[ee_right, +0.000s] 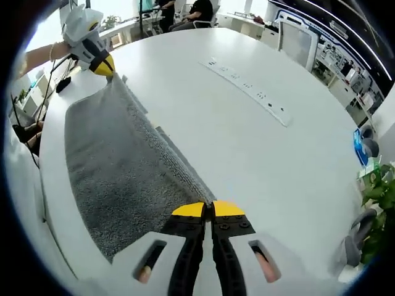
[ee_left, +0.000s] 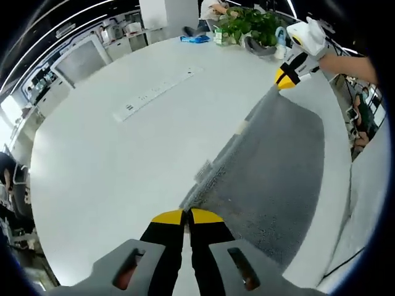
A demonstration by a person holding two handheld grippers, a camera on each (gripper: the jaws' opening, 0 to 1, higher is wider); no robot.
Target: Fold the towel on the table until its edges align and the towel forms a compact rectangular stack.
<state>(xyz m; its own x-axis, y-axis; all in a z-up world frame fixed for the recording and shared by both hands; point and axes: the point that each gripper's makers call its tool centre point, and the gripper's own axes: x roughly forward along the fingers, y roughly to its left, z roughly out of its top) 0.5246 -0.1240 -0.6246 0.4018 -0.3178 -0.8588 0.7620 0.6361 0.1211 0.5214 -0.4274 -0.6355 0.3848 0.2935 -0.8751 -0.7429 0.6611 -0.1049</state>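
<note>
A grey towel (ee_left: 271,166) lies folded on the white table (ee_left: 123,160), stretched between the two grippers. My left gripper (ee_left: 187,215) is shut on the towel's near corner, its yellow-tipped jaws pressed together on the cloth. At the far corner the right gripper (ee_left: 286,76) pinches the towel, held by a person's hand. In the right gripper view the same towel (ee_right: 111,166) runs from my right gripper (ee_right: 210,208), shut on its near corner, up to the left gripper (ee_right: 102,65) at the far corner. The folded edge is slightly lifted between them.
A long white power strip (ee_left: 157,92) (ee_right: 250,86) lies across the table's middle. Potted plants (ee_left: 250,24) and a blue packet (ee_left: 194,39) stand at the far edge. Office chairs, desks and seated people surround the table (ee_right: 259,154).
</note>
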